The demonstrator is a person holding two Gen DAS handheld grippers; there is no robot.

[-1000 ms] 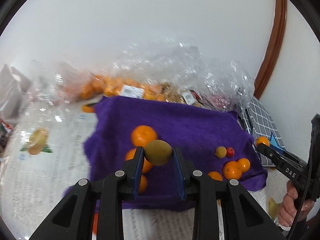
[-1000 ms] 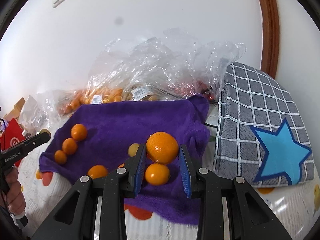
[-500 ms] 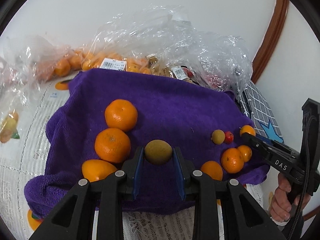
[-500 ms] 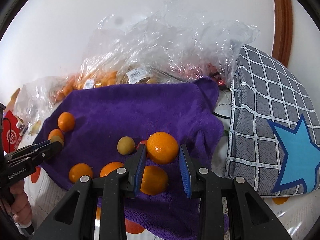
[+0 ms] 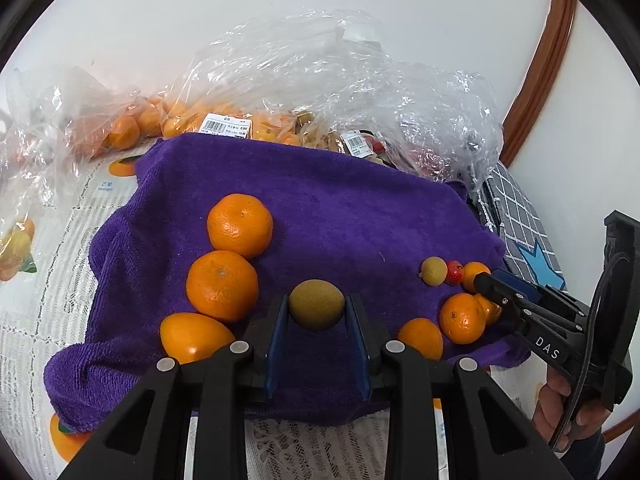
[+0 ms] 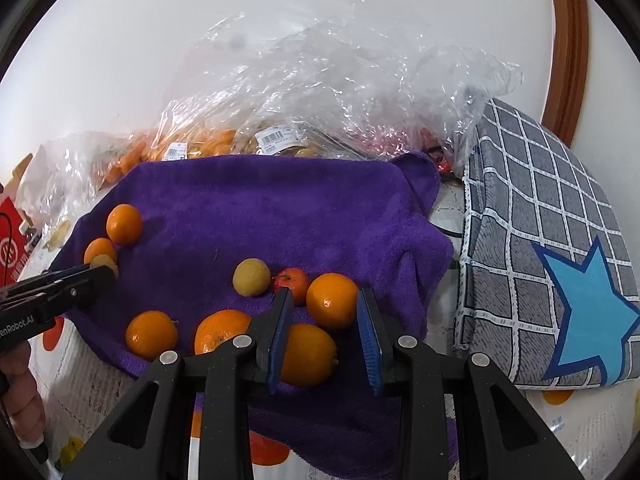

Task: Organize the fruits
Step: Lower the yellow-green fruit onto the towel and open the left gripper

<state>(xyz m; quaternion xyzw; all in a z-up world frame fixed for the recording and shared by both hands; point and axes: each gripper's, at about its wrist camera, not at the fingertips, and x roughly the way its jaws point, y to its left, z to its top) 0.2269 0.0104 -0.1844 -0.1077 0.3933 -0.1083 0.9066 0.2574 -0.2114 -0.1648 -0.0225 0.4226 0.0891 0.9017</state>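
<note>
My left tool (image 5: pixel 316 312) grips a brown-green fruit (image 5: pixel 317 309) at lower centre, over the purple towel (image 5: pixel 340 208); my right tool (image 6: pixel 326 308) clamps an orange (image 6: pixel 332 301) at centre

A plain white wall (image 5: pixel 248 20) fills the upper part of both views. At the upper right edge stands a brown wooden frame (image 6: pixel 568 40). The table has a white lace-pattern cloth (image 5: pixel 36 320) with printed fruit pictures. The light is even and soft.
</note>
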